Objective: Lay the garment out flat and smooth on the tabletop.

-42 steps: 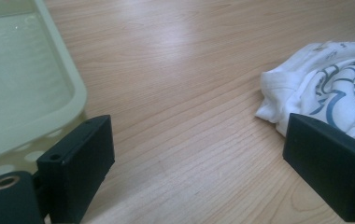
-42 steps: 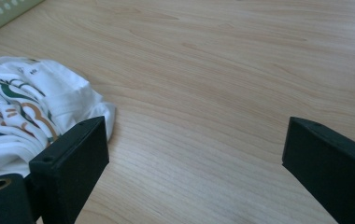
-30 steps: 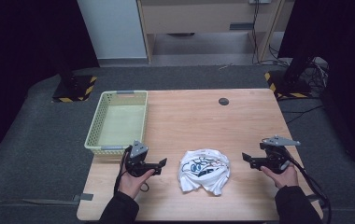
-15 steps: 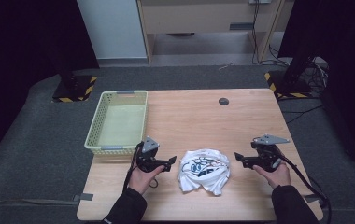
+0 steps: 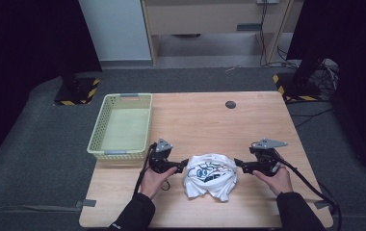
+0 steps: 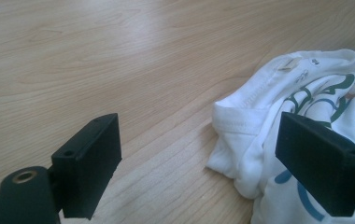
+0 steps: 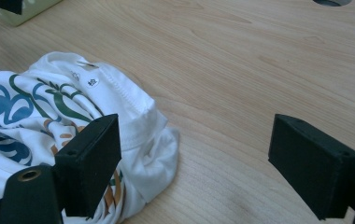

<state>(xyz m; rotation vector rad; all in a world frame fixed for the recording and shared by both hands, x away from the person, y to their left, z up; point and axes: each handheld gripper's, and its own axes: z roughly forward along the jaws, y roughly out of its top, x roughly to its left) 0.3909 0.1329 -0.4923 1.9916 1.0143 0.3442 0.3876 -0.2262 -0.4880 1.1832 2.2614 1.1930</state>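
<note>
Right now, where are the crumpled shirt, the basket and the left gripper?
crumpled shirt (image 5: 209, 175): high view, on the printed white cloth at its middle.
basket (image 5: 121, 97): high view, on its far rim.
left gripper (image 5: 185, 165): high view, midway between its fingertips, beside the shirt's left edge; jaws stand open.

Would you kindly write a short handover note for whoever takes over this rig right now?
Left gripper: jaws open, at the left edge of the crumpled white T-shirt, holding nothing.
Right gripper: jaws open, at the shirt's right edge, holding nothing.
The shirt lies bunched on the table; the yellow basket stands by the table's left edge.
Done: both grippers are in place beside the shirt.
Left: probably grasp the shirt from both sides; no grasp yet.
</note>
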